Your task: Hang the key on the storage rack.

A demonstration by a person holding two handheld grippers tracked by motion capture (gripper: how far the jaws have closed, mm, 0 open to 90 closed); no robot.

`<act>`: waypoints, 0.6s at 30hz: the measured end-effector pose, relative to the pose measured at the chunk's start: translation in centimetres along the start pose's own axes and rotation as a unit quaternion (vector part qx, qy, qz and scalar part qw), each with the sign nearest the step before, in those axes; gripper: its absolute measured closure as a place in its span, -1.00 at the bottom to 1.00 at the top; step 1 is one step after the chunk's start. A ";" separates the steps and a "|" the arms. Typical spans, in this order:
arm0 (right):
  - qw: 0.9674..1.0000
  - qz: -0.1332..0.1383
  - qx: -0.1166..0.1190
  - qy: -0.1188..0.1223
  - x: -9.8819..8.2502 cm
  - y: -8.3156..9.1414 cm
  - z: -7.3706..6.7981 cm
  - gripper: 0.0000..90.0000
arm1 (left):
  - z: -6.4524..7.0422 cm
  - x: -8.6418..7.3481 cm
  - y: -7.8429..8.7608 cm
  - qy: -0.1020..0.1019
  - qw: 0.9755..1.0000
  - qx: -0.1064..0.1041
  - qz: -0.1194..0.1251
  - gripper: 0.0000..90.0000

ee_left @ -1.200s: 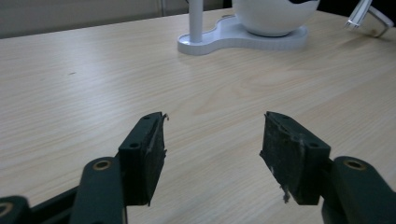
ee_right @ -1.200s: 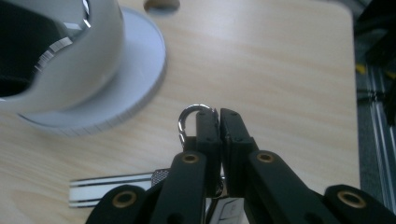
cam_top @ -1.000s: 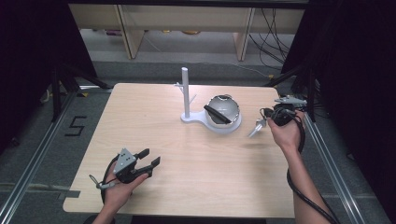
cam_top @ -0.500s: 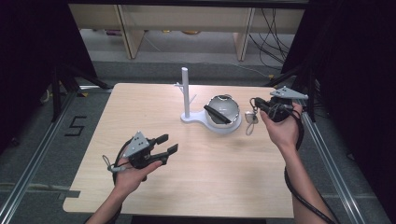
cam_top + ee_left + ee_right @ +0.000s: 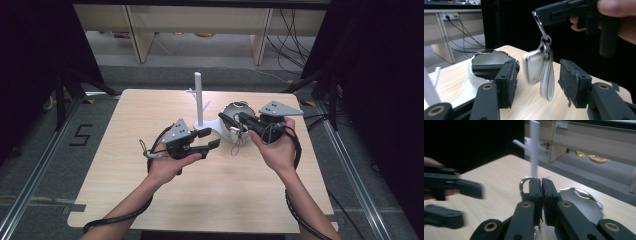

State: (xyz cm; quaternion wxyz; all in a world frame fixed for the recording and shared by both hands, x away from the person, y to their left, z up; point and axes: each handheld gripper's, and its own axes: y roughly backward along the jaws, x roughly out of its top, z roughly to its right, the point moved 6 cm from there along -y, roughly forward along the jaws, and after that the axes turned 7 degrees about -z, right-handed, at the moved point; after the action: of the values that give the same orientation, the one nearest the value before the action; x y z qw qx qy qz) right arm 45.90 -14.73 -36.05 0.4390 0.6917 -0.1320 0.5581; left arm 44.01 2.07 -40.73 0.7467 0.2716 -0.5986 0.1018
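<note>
Metal keyring (image 5: 545,41) pinched in right tool (image 5: 240,118); keys hang free between closing left tool (image 5: 537,80) pads, untouched, mid-table.

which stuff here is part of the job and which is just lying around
In the job:
- keyring with white tags, hanging from the shut right gripper
- left gripper, jaws closing either side of the tags

Lying about:
- white peg stand
- white bowl
- table
</note>
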 end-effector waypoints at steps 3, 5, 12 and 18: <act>1.000 0.000 0.020 -0.008 -0.1 -0.6 -1.6 0.96 | -0.1 0.3 -0.5 0.021 1.000 -0.014 0.004 0.10; 1.000 -0.003 0.028 0.001 -0.2 -1.0 -2.2 0.96 | 0.0 0.4 -0.8 0.024 1.000 -0.018 0.005 0.15; 0.999 -0.002 0.045 0.000 0.0 -1.6 -3.6 0.96 | 0.2 0.3 -1.4 0.039 0.999 -0.026 0.005 0.38; 0.999 -0.003 0.053 0.001 0.1 -1.7 -4.3 0.96 | 0.1 0.1 -1.6 0.053 0.998 -0.032 0.008 0.59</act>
State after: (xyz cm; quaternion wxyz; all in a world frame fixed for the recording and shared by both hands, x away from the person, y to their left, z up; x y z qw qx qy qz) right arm 44.24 -10.51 -36.77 0.4035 0.7141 -0.0998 0.5633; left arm 44.72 0.64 -41.08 0.7850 0.2370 -0.5631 0.1029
